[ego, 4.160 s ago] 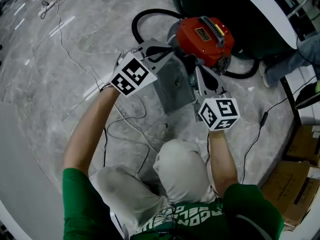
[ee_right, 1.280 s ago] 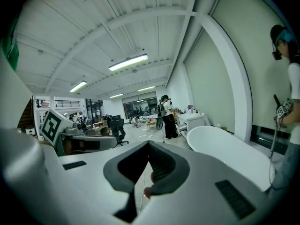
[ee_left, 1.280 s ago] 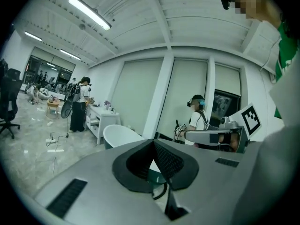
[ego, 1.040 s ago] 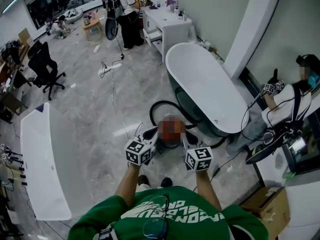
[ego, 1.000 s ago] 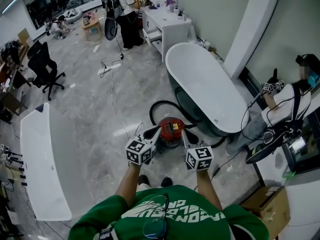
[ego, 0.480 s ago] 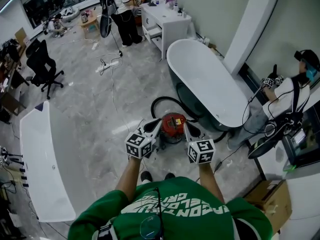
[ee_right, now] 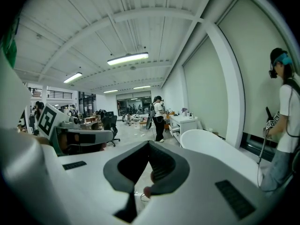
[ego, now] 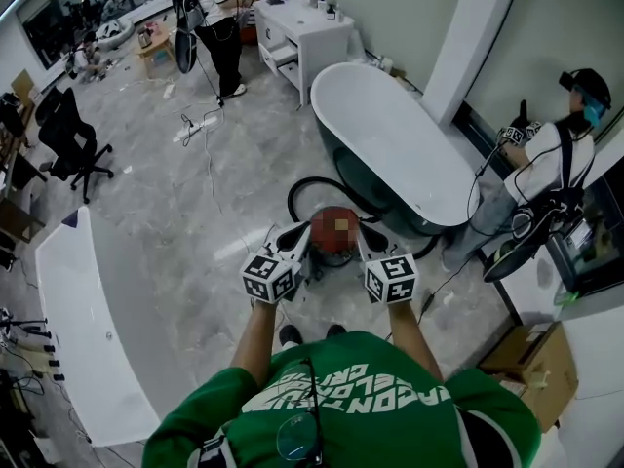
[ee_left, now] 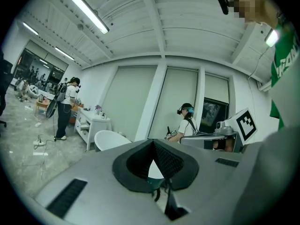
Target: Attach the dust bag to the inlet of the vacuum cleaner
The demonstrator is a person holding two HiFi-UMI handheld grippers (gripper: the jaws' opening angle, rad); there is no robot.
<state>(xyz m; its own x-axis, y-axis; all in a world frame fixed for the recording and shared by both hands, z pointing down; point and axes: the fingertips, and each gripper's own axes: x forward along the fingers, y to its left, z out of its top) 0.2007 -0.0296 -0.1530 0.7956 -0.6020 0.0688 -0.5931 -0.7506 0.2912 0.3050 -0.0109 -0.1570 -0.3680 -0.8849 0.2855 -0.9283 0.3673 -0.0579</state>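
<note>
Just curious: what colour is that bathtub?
White inside, dark outside; the bathtub shows best in the head view.

I count 2 grippers: 1 left gripper [ego: 292, 236] and 1 right gripper [ego: 365, 238], each carrying 1 marker cube [ego: 270, 277]. Just past their tips there is 1 vacuum cleaner [ego: 334, 232], with 1 black hose [ego: 297, 191] looped behind it. Farther ahead are 1 white bathtub [ego: 390, 144] and 1 white cabinet [ego: 307, 27]. 2 people show clearly: 1 standing person [ego: 210, 18] far ahead of the left gripper and 1 seated person [ego: 546, 164] well off to the right gripper's right.
</note>
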